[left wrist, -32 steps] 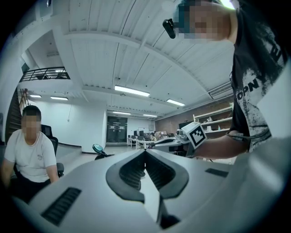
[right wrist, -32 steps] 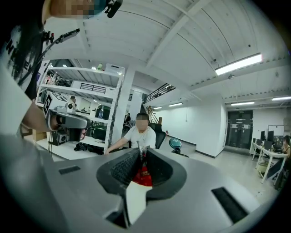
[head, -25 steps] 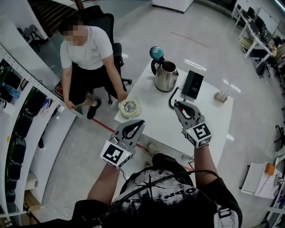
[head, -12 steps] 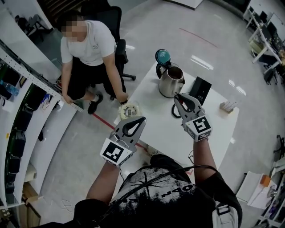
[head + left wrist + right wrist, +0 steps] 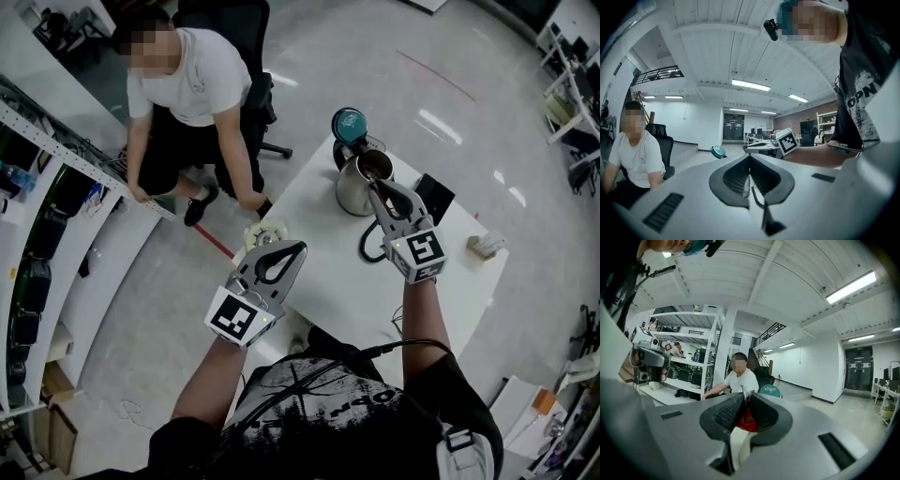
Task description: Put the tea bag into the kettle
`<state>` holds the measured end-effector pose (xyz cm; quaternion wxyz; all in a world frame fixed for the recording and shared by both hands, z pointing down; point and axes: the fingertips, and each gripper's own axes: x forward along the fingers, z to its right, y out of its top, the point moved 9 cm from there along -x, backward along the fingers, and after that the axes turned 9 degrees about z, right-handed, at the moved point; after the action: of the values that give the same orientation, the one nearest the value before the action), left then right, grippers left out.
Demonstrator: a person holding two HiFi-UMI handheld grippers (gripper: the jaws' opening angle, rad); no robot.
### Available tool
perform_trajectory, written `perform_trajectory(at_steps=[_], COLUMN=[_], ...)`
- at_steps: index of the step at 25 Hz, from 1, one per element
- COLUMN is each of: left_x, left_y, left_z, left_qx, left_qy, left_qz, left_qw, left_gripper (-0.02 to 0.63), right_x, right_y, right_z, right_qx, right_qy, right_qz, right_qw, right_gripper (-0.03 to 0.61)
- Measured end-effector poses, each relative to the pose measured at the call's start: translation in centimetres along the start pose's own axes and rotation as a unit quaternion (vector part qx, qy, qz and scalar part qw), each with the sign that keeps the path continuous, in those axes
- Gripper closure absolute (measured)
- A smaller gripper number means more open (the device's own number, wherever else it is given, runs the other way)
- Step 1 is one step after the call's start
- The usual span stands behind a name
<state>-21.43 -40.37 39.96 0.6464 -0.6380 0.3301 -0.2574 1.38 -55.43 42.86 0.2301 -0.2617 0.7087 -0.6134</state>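
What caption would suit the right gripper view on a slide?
Right gripper shut on a red-and-white tea bag, with a seated person and the kettle's teal lid beyond.

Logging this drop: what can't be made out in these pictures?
Inside of the kettle: head view, dark and too small; the right gripper overlaps its rim.
The tea bag: right gripper view, only a red part shows between the jaws.
The kettle's body: right gripper view, hidden behind the jaws; only its teal lid shows.
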Motion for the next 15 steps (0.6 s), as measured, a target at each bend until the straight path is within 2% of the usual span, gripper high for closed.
perform_trajectory(at_steps=[7,15], left_x=[2.8,4.9], left_y=[-0.9,-1.5], left_z=[-1.0,-1.3], left_qx=[-0.008,-0.009], left_qy=[0.002,0.009], left_qz=[-0.020,-0.030], left_qw=[0.9998,0.9995], left_gripper=[0.603,0.603], right_x=[2.6,4.4], right_y=[-1.6,-3.2], right_z=[3.6,5.8], right_qx=[0.009,0.016], right_qy=[-0.017,-0.006], right_qz=[-0.001,-0.009], right_qw=[1.000,1.000], right_gripper=[0.518,0.518])
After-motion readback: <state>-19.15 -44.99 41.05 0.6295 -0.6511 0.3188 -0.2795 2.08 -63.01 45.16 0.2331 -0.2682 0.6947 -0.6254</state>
